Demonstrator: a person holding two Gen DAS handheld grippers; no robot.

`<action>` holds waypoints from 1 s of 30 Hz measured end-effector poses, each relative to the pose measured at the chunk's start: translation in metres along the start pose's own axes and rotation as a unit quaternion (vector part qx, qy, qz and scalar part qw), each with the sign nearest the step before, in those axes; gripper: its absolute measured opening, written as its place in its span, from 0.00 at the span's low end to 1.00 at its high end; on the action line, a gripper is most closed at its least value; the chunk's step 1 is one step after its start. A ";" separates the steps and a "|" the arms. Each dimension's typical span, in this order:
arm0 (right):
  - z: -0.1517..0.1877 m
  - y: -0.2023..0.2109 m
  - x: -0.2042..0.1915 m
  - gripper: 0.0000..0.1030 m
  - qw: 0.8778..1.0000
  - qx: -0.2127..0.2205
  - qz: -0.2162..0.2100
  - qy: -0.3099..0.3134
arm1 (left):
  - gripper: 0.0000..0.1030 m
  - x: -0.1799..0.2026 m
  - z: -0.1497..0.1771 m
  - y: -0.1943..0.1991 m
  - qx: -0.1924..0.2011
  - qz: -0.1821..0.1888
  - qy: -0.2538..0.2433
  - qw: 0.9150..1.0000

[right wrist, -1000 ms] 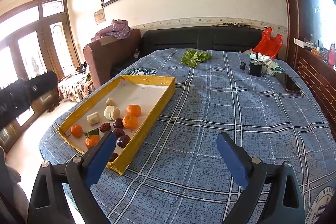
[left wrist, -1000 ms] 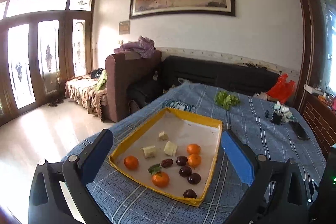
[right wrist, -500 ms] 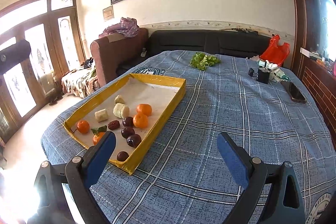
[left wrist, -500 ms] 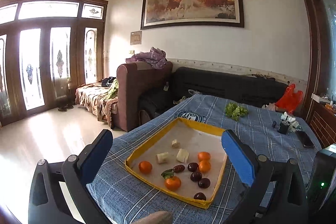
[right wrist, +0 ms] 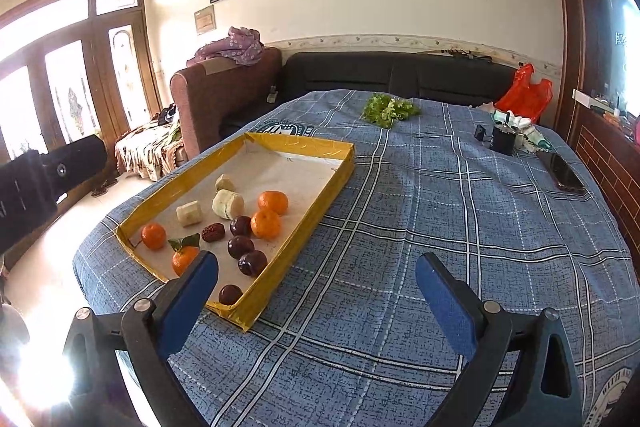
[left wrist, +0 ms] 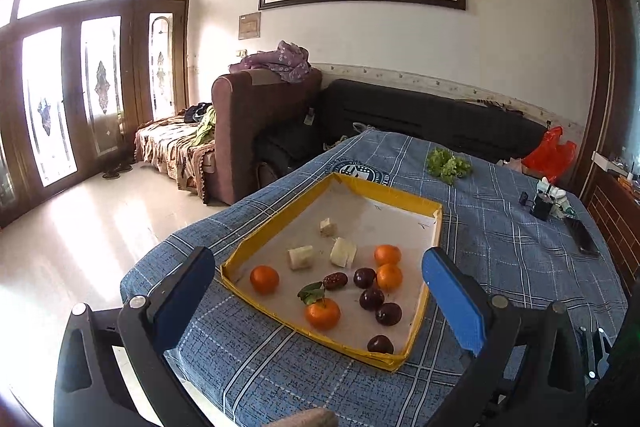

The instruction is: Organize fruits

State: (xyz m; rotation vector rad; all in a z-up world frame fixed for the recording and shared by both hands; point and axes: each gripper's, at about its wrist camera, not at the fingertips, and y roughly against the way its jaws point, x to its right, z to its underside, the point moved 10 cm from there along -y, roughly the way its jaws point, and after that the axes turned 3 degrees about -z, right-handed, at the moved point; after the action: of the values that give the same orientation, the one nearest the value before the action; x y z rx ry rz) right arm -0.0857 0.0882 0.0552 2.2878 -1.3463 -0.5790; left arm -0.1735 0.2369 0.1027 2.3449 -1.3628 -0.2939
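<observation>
A yellow-rimmed tray (left wrist: 276, 215) lies on the blue plaid tablecloth and also shows in the right wrist view (right wrist: 320, 191). It holds several small oranges (left wrist: 264, 279), several dark plums (left wrist: 388, 313), a red date (left wrist: 335, 280) and three pale banana pieces (left wrist: 343, 252). My left gripper (left wrist: 320, 291) is open and empty, held above the tray's near end. My right gripper (right wrist: 316, 291) is open and empty, above the cloth just right of the tray's near corner.
A bunch of green lettuce (right wrist: 390, 109) lies at the table's far side. A black cup (right wrist: 503, 140), a phone (right wrist: 563, 171) and a red bag (right wrist: 524, 95) are at the far right. Sofas stand behind the table. The table edge drops off left of the tray.
Both grippers have drawn back and risen a little, so the tray sits lower and closer to centre in the left view. Both stay open and the fruit has not moved.
</observation>
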 end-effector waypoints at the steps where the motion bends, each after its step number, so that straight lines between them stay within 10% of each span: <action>1: 0.000 0.000 0.000 0.98 1.000 -0.001 0.000 0.000 | 1.00 0.001 0.001 -0.002 -0.003 0.001 0.000 1.000; 30: 0.012 -0.024 -0.010 0.98 1.000 -0.026 -0.010 0.010 | 1.00 0.004 0.026 -0.037 -0.069 0.004 0.000 0.998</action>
State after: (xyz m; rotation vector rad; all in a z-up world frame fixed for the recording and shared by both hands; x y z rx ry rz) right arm -0.0794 0.1059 0.0339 2.2617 -1.2853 -0.5884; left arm -0.1529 0.2434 0.0629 2.2264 -1.3075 -0.3750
